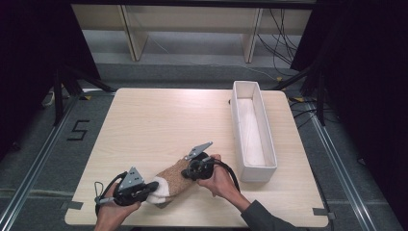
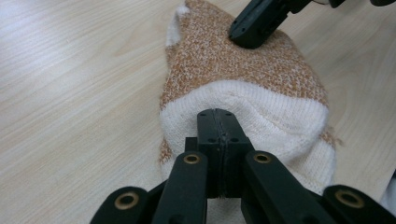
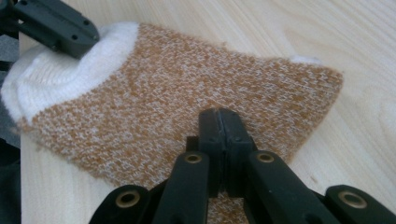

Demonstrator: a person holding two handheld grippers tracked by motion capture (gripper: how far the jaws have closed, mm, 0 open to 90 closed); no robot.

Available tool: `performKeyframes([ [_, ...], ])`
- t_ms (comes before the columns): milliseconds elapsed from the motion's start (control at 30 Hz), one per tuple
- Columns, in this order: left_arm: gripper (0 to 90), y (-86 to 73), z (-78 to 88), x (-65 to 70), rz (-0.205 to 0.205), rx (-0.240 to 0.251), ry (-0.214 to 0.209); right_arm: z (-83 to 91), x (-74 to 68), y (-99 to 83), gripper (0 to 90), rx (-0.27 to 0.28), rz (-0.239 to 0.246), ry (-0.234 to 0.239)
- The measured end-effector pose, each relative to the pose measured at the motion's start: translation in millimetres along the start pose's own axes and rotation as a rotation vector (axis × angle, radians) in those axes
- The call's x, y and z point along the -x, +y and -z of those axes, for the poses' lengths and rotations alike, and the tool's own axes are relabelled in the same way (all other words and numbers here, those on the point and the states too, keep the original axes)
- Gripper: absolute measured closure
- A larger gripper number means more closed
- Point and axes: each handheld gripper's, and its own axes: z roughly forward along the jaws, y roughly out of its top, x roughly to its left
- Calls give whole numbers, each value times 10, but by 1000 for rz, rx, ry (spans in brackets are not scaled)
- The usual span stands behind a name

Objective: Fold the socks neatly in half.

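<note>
**Operator:** One sock (image 1: 172, 185) is in work, lying low and just left of centre in the high view, on the near part of the table (image 1: 159, 120). How will it handle?

**Technician:** Judged from the knit: light, soft and limp, with no stiffness of its own. It should sag between two holds and drape if lifted by one end. Not fragile and not slippery; the fuzzy yarn ought to grip the pads well, though a loop could snag.

**Operator:** Where should it be held?

**Technician:** At the ends. The left gripper (image 2: 217, 122) has its jaws closed together on the white band at the lower centre of its own view. The right gripper (image 3: 219, 122) has its jaws closed together on the orange-flecked part, centre-low in its view. Whether each pinches one layer or both, I cannot tell.

**Operator:** Count of items?

**Technician:** One sock, two grippers, one table, one long white tray (image 1: 238, 115). The tray stands right of centre in the high view, apart from the sock, and looks to hold nothing.
</note>
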Motion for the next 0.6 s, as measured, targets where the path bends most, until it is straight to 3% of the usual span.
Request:
performKeyframes([
  [367, 888, 25, -37, -69, -5, 2, -10, 59, -68, -96, 888, 6, -7, 10],
  [500, 888, 35, -58, -81, 0, 14, -14, 81, -105, -137, 887, 9, -19, 13],
  [567, 888, 39, -74, -72, 18, 28, -18, 92, -123, -162, 887, 18, -2, 12],
  [600, 888, 45, -58, -97, -11, 2, -19, 98, -134, -173, 886, 19, -5, 18],
])
